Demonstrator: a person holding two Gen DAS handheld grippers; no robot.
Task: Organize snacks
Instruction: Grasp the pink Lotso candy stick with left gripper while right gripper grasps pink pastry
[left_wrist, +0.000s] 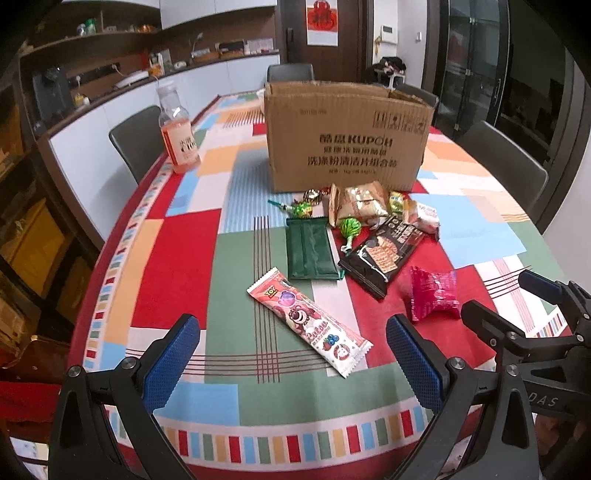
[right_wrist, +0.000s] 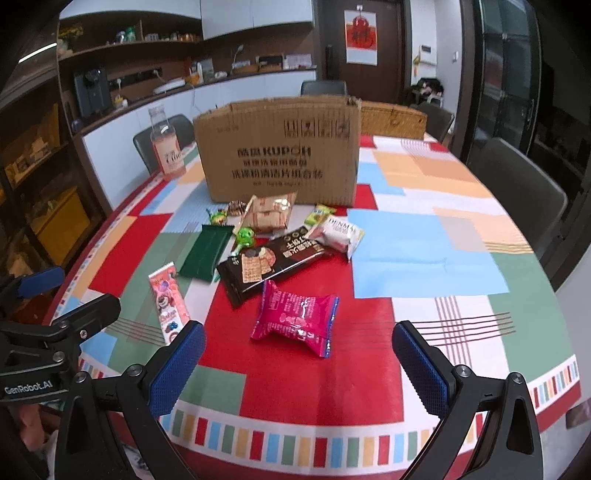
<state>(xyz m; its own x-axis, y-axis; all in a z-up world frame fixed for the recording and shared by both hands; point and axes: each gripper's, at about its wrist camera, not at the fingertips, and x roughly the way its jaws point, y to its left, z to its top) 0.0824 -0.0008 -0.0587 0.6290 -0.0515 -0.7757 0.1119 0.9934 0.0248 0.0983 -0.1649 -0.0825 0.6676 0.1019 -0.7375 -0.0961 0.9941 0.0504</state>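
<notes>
Cardboard box (left_wrist: 347, 136) sits open-topped at upper centre of both views, probably the drop target. Snacks are loose on the worktop (right_wrist: 424, 243) in front of it: magenta pouch (right_wrist: 295, 317) centre of the right view, pink strawberry bar (left_wrist: 308, 321) centre-low in the left view. My left gripper (left_wrist: 291, 362) is wide open, holds nothing, straddling the bar. My right gripper (right_wrist: 299, 362) is wide open, holds nothing, lined up on the pouch. Nearest items first, I'd guess.

"KUPOH" on cardboard box (right_wrist: 277, 155); "GenRobot.AI" on left gripper (right_wrist: 48, 291); "DENMAL" on white packet (right_wrist: 338, 233).
</notes>
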